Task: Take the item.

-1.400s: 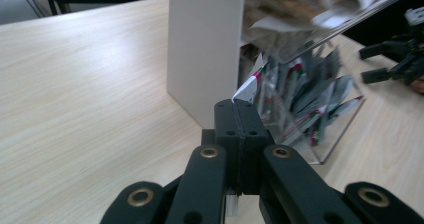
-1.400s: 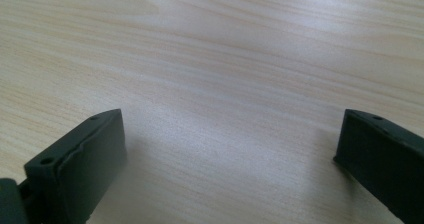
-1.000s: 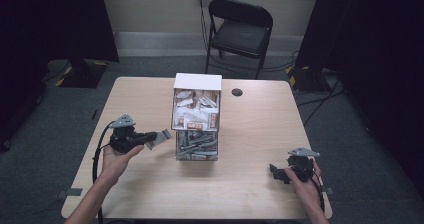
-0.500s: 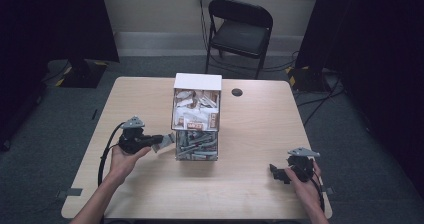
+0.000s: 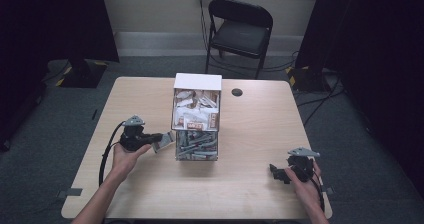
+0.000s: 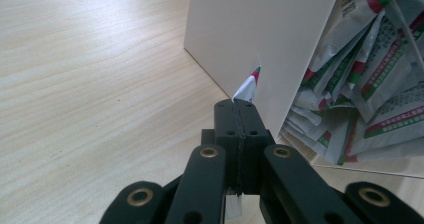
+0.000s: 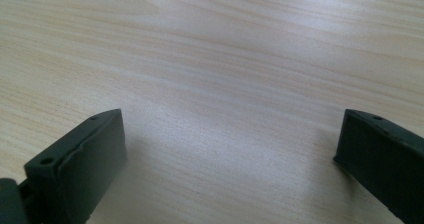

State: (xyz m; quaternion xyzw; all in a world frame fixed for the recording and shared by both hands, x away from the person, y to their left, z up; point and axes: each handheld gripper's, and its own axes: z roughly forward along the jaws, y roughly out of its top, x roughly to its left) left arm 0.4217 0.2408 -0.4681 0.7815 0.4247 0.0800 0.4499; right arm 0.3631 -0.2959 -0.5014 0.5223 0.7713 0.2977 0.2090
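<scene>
Sachet (image 6: 248, 88) pinched in closed left gripper (image 6: 241, 115) beside the box (image 5: 196, 116); right gripper (image 5: 278, 171) gapes empty; next, likely setting it down.

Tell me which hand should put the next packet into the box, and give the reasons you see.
Left. The left gripper is shut on a packet right beside the box. The right gripper rests open with nothing between its jaws near the table edge, far from the box.

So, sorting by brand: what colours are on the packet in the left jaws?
White packet, red-green corner; left gripper view.
</scene>
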